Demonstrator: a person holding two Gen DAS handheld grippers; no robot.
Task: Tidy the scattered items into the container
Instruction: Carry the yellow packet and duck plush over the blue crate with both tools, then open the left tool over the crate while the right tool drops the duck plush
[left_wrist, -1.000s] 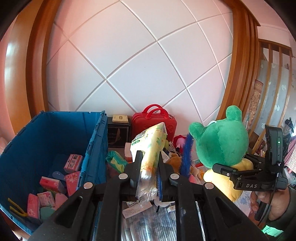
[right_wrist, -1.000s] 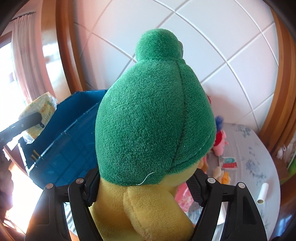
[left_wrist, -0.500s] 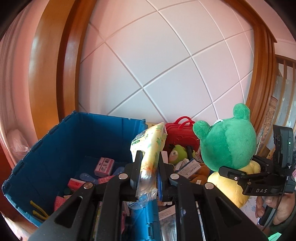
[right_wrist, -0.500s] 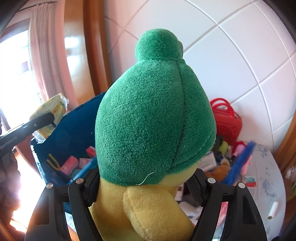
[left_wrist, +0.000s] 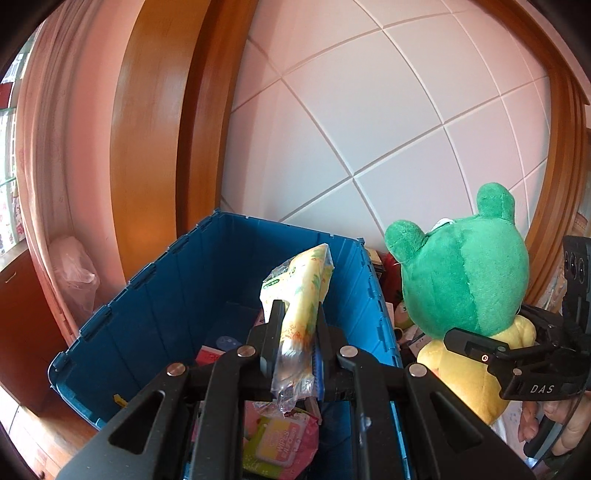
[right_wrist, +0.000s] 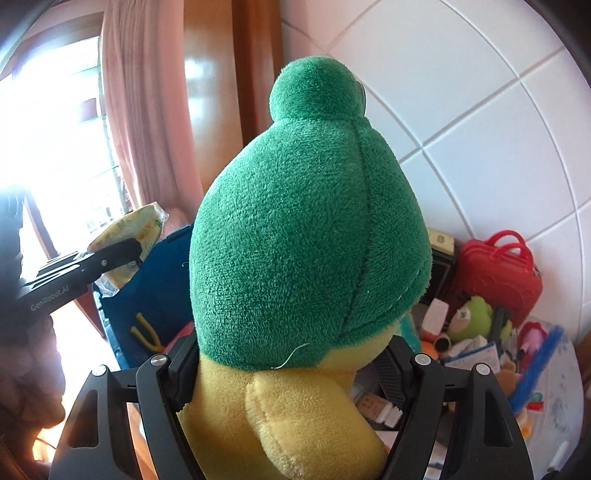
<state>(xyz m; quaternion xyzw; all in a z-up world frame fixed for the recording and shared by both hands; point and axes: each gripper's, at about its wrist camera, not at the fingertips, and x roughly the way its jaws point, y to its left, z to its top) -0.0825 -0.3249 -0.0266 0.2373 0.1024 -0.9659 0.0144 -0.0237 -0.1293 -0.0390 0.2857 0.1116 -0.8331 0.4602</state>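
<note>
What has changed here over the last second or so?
The left gripper carried its yellow tissue pack leftward, from above the clutter to over the blue bin. The right gripper followed with the green frog plush. Both grips stayed shut; nothing was released.

Left tool (left_wrist: 295, 325) has carried the packet (left_wrist: 299, 295) from beside the bin (left_wrist: 155, 306) to above its interior. Right tool (right_wrist: 291, 373) has brought the frog (right_wrist: 310, 236) closer to the bin.
</note>
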